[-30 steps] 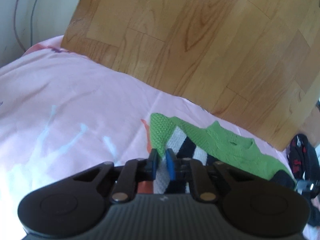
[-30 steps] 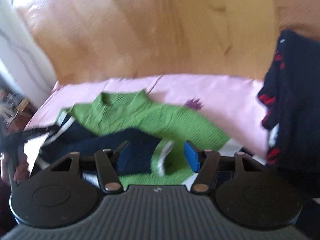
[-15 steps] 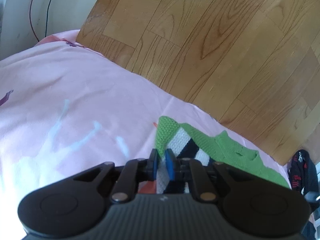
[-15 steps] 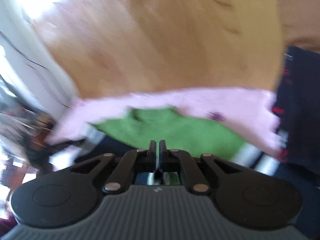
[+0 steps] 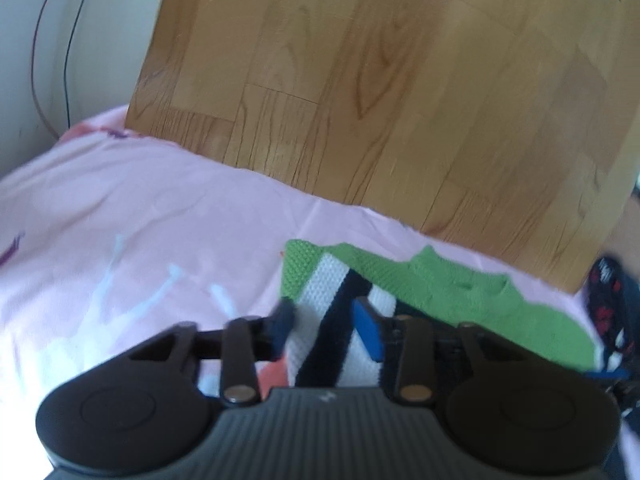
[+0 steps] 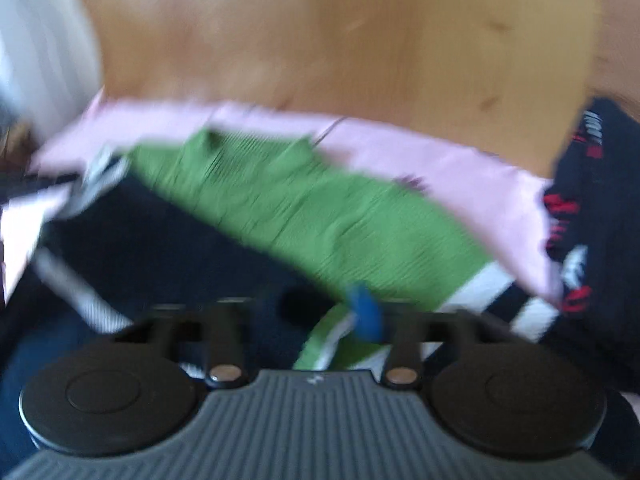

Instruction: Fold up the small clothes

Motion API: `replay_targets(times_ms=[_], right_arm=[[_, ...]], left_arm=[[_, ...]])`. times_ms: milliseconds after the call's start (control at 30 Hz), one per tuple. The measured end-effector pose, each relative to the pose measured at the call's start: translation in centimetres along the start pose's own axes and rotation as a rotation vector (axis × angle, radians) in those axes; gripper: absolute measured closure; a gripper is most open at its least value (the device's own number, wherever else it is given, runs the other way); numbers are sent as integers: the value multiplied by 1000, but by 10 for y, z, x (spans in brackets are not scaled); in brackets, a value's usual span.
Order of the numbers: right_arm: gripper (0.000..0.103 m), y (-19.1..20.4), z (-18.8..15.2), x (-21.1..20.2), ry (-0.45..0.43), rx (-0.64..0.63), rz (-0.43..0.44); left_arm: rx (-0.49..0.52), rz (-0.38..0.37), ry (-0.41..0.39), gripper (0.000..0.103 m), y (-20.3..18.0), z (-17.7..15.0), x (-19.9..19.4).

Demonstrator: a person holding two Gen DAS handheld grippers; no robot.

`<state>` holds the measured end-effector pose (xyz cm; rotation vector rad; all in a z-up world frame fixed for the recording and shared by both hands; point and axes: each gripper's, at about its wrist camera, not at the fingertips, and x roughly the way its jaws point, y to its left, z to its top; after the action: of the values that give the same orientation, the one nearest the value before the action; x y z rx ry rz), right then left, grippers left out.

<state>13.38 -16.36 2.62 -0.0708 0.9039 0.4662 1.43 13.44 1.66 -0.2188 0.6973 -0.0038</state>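
A small knit sweater, green with white and navy stripes [image 5: 452,292], lies on a pink sheet [image 5: 140,220]. My left gripper [image 5: 326,328] is open, its blue pads either side of the striped sleeve end [image 5: 336,308]. In the blurred right wrist view the sweater [image 6: 304,208] lies folded, green body at the back, navy part [image 6: 160,248] in front. My right gripper [image 6: 330,310] is open over a green and white cuff [image 6: 324,344].
A wooden floor [image 5: 400,80] lies beyond the sheet's far edge. A navy garment with red and white marks [image 6: 592,220] lies at the right, also in the left wrist view [image 5: 608,304]. A white wall with cables [image 5: 52,40] is at the far left.
My left gripper, shut on the sleeve end before, has opened and let it go. My right gripper was open, shut half a second ago, and is open again. The right view is blurred by motion.
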Motion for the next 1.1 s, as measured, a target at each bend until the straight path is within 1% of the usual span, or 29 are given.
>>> replay_targets(times_ms=[33,67,167,233,267,300,367,400,433,467,500,567,600,667,733,767,800,833,900,933,1000,1033,1067,1100], right_arm=[[88,5,3,-3,-19,-41,-22],[89,6,8,-7,-51,-56,-43],[89,-3,27,-17,-154,-47,-86],[89,-6,37,-15,-195,-55,-99],[87,-7,39,-8,-200,-54,-101],[82,-8,37,2,-185,-57,-111],[72,-9,31,38,-80,-72,-148],[69,-12,27,48,-57,-65,-161],[64,-15,24,46,-99,-43,-159],[55,-19,25,41,-100,-19,-160],[55,-24,25,34,-118,22,-156],[55,-38,19,8,-178,115,-140],[55,-43,15,-6,-202,157,-145],[55,-49,0,-35,-250,233,-167],[55,-60,-20,-63,-296,333,-188],[55,-68,-33,-77,-320,399,-190],[55,-72,-48,-89,-340,467,-190],[55,-79,-66,-103,-359,548,-191],[55,-92,-105,-127,-380,704,-202],[55,-97,-122,-136,-386,773,-210],[54,-106,-159,-155,-395,918,-231],[54,-109,-178,-164,-407,990,-248],[54,-112,-195,-172,-422,1053,-270],[53,-116,-210,-180,-436,1111,-293]], left_arm=[[16,23,0,95,-3,-1,1],[13,29,-5,95,-2,-1,1],[-46,26,-9,97,6,2,-1],[-71,47,-2,97,11,3,1],[-78,60,4,97,12,2,3],[-83,70,11,97,13,2,5],[-97,72,20,96,16,2,6],[-103,71,23,94,18,2,7],[-106,79,23,89,18,2,7],[-113,88,24,85,19,2,7],[-125,95,22,79,21,1,5],[-139,94,-1,78,23,3,-1],[-146,82,-21,78,23,4,-5],[-153,15,-64,78,20,5,-17],[-114,-69,-88,76,9,4,-27],[-84,-115,-85,74,3,2,-30],[-51,-162,-72,72,-4,-1,-31],[-23,-194,-54,71,-11,-3,-30],[38,-231,0,71,-24,-10,-25],[62,-227,31,71,-29,-13,-21],[101,-182,108,71,-36,-20,-8],[105,-165,132,72,-37,-22,-3],[107,-167,122,72,-36,-23,-4],[100,-171,130,71,-35,-22,-4]])
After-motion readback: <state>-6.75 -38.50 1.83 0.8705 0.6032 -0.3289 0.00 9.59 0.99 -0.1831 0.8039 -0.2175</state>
